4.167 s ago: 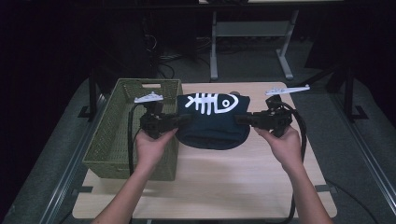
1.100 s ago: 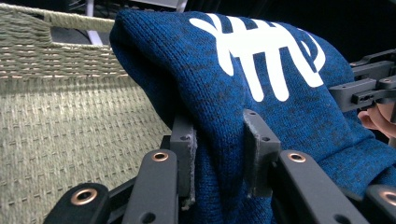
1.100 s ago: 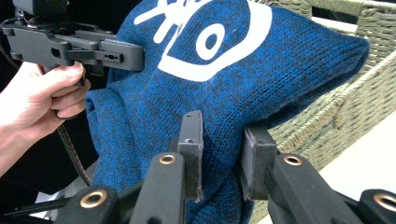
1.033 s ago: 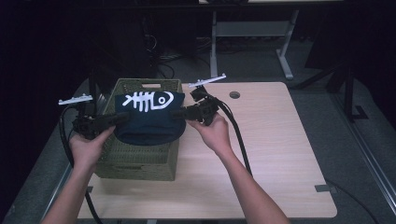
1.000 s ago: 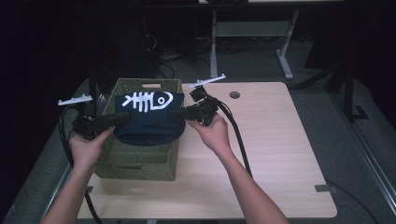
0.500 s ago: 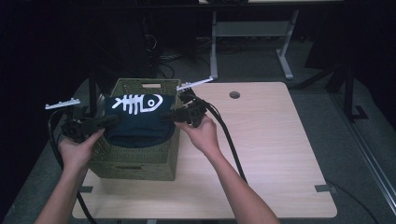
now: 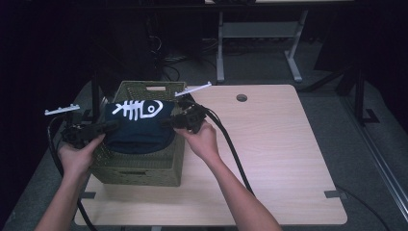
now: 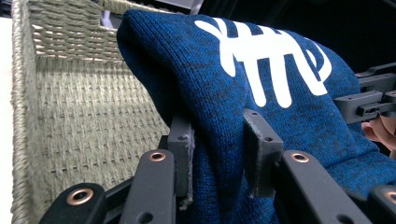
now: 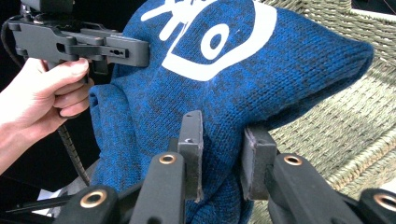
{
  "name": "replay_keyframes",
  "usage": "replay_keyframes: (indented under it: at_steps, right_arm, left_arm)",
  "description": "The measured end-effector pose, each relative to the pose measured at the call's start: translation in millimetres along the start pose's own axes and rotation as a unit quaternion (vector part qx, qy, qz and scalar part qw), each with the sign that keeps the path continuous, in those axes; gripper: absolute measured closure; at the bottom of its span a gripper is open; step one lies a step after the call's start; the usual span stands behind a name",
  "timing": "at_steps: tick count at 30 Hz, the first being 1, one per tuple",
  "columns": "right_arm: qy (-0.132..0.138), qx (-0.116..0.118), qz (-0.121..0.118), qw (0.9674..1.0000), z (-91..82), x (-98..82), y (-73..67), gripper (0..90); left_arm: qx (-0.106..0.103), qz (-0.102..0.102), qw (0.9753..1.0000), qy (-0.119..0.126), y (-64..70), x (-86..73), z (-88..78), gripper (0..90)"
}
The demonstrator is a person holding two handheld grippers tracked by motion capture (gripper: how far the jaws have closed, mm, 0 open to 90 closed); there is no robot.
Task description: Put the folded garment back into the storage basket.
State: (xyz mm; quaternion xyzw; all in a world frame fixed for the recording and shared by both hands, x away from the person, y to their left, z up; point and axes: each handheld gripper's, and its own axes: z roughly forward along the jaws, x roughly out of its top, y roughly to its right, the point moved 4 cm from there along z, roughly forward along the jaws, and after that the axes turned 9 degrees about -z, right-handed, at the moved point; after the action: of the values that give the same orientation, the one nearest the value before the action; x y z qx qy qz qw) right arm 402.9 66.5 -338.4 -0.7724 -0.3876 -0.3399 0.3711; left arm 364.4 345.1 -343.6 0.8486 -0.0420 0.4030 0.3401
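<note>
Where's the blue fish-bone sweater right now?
In the high view the sweater hangs over the open wicker basket at the table's left, stretched between the left gripper and right gripper.

Light wood table [image 7: 288,159], round cable hole [image 7: 241,97] near its far edge. Woven green basket [image 7: 139,168] stands directly on it at the left end, well apart from the hole. Grey tape marks [image 7: 333,194] at the near corners.
</note>
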Motion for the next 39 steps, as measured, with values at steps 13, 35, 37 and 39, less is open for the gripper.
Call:
replay_keyframes:
  at_steps: [13, 35, 37, 39]
  right_arm:
    - [-0.023, -0.004, 0.004, 0.9997, 34.1, -10.5, 2.8, 72.6]
    - [-0.042, -0.023, 0.01, 0.9988, 53.8, -24.4, 13.4, 71.6]
    - [-0.04, -0.022, 0.012, 0.9989, 54.5, -25.8, 14.3, 71.3]
    - [-0.041, -0.025, 0.012, 0.9988, 54.8, -26.7, 14.5, 71.2]
  left_arm:
    - [0.021, -0.021, 0.9995, -0.007, -25.1, -7.6, 0.6, 65.7]
    - [0.05, -0.027, 0.998, -0.028, -35.8, -12.4, 13.0, 65.5]
    - [0.052, -0.026, 0.9979, -0.029, -36.1, -12.3, 14.1, 65.2]
    - [0.054, -0.022, 0.9977, -0.033, -36.1, -12.3, 15.1, 65.2]
